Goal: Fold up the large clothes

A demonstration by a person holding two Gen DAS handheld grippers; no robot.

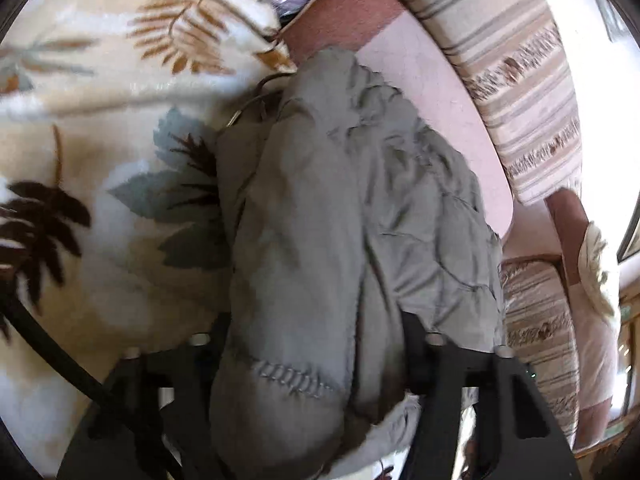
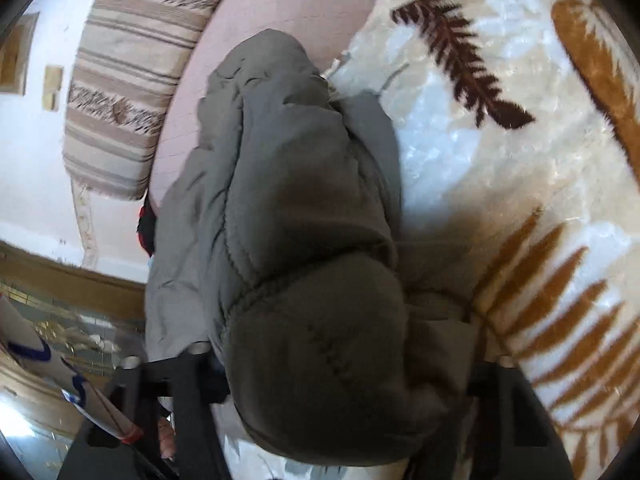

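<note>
Grey-green garment, left wrist view: quilted jacket (image 1: 344, 216) bunched in a thick roll, running up from between your fingers toward the pink sheet (image 1: 432, 80).
Left gripper (image 1: 316, 344): your black fingers (image 1: 416, 344) sit on both sides of the roll, pads pressing the fabric, so you're clamped on the jacket.
Underneath: jacket lies half on the leaf-print fleece blanket (image 1: 120, 152), half on the pink sheet.
Right of it: striped cushion (image 1: 516, 80) along the sheet edge.
Cable: black cord (image 1: 60, 356) crosses the lower left.

Grey-green garment, right wrist view: same jacket (image 2: 288, 208), darker here, fat stitched fold filling the centre.
Right gripper (image 2: 340, 360): left finger (image 2: 196, 376) shows against the fold, right one mostly buried in fabric; you're gripping the bundle.
Underneath: fleece blanket (image 2: 500, 184) to the right, pink sheet (image 2: 280, 4) above.
Upper left: striped cushion (image 2: 128, 92) against a white wall.
Lower left: floor clutter, blurred, can't tell.
</note>
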